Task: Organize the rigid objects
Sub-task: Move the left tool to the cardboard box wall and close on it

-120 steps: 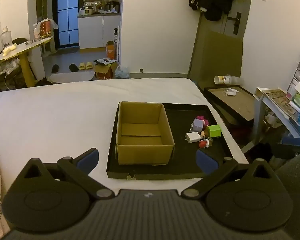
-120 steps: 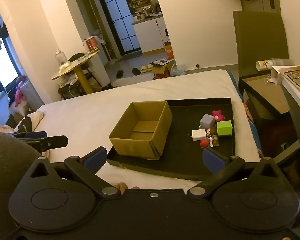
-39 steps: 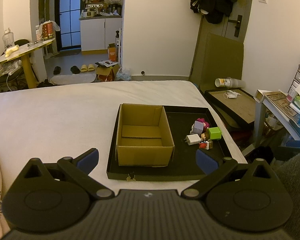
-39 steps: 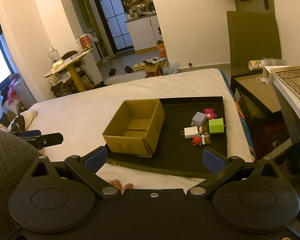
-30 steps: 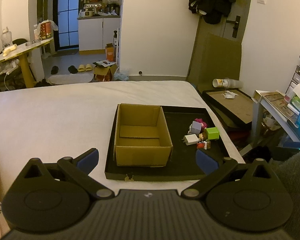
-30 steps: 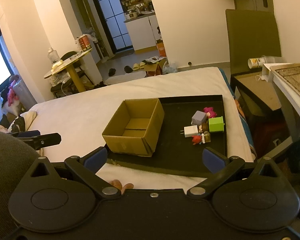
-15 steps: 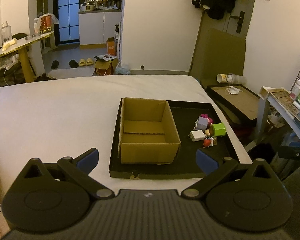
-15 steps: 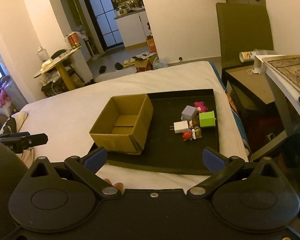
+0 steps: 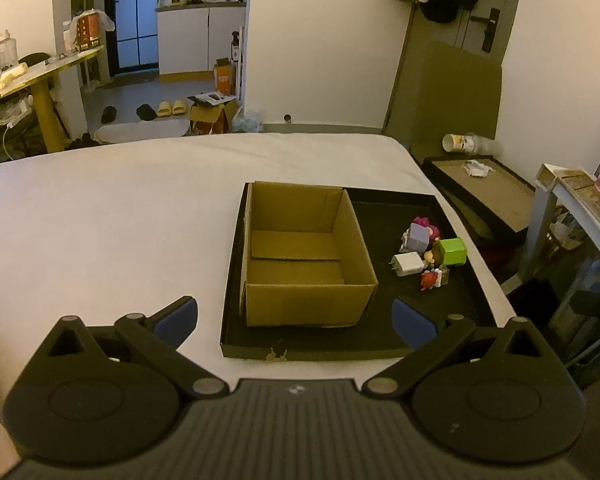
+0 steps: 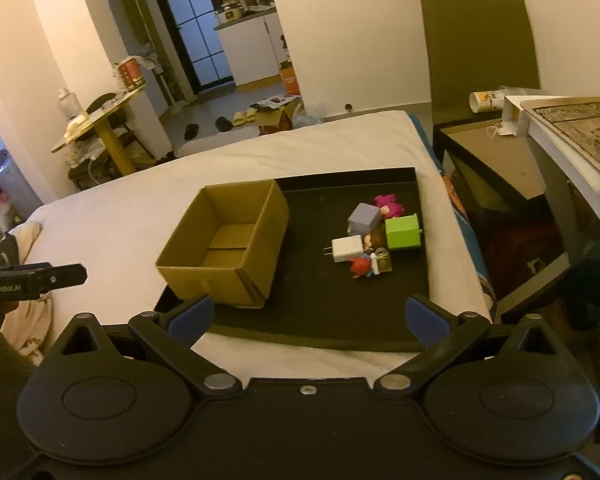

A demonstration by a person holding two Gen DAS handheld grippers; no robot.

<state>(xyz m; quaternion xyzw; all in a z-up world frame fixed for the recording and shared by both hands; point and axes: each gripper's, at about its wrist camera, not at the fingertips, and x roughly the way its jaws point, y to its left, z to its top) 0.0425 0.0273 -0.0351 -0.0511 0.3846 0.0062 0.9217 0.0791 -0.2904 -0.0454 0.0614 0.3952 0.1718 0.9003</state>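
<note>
- Right gripper [image 10: 307, 317] hangs wide open and empty, short of the near tray edge; left gripper [image 9: 294, 317] likewise spread wide and empty, holding nothing. Both look staged for a first pick, judging by the untouched pile.
- Just ahead of both: black tray [image 10: 320, 320] lying on the white bed [image 10: 112, 232], probably there as a firm flat base over soft bedding.
- Ahead-left of right gripper, dead ahead of left one: open cardboard box [image 10: 224, 242] on the tray, empty inside, likely the drop target.
- Ahead-right, farther in: small pile on the bare tray floor beside the box, touching each other — white charger [image 10: 347, 249], red figure [image 10: 360, 267], tiny padlock [image 10: 383, 261], green cube [image 10: 402, 233], purple cube [image 10: 364, 218], pink toy [image 10: 388, 204] at the back.
- Charger sits nearest the box, prongs toward it; seems the easiest first grab for the right side.
- Beyond the bed: floor clutter, side table, kitchen doorway.
</note>
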